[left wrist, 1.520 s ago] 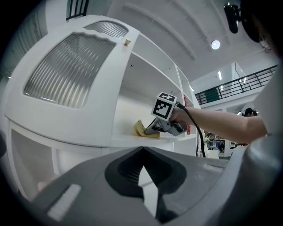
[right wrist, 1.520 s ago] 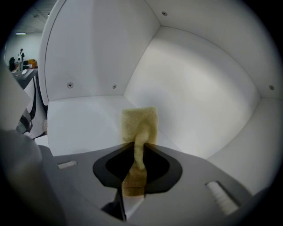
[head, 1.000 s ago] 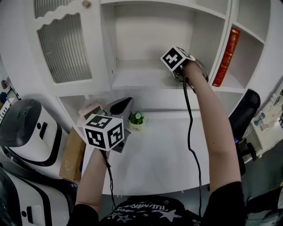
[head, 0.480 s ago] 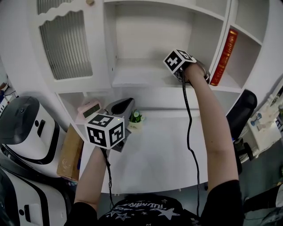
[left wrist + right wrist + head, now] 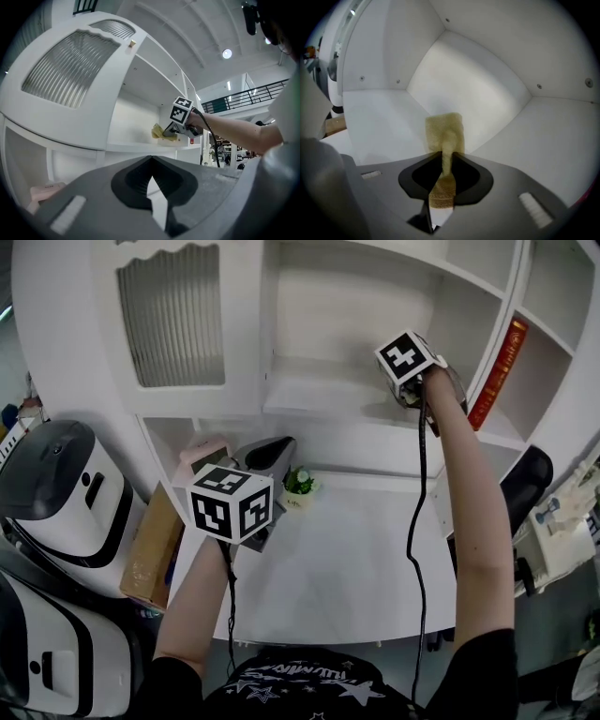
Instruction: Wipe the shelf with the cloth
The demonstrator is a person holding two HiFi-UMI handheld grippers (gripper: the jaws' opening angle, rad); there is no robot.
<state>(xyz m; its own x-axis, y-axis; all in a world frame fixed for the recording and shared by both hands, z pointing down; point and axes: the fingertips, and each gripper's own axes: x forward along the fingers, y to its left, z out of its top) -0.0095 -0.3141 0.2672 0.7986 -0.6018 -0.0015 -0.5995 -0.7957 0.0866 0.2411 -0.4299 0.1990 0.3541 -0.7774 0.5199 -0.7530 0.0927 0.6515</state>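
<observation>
My right gripper (image 5: 405, 390) reaches into the middle compartment of the white shelf (image 5: 319, 395), near its right wall. It is shut on a yellow cloth (image 5: 445, 133), which sticks out past the jaws toward the back corner, over the shelf board (image 5: 379, 122). The left gripper view shows the same cloth (image 5: 159, 132) hanging from the right gripper (image 5: 180, 127) just above the board. My left gripper (image 5: 270, 450) hovers lower, over the desk's back edge. Its jaws (image 5: 151, 161) are shut with nothing between them.
A red book (image 5: 499, 371) stands in the compartment to the right. A small potted plant (image 5: 300, 486) and a pink clock (image 5: 208, 454) sit under the shelf at the back of the white desk (image 5: 347, 568). A ribbed-glass cabinet door (image 5: 178, 320) is at the left.
The head view has shifted, so everything sits further right in the picture. The right gripper stays by the compartment's right wall with the cloth. The left gripper has hardly moved.
</observation>
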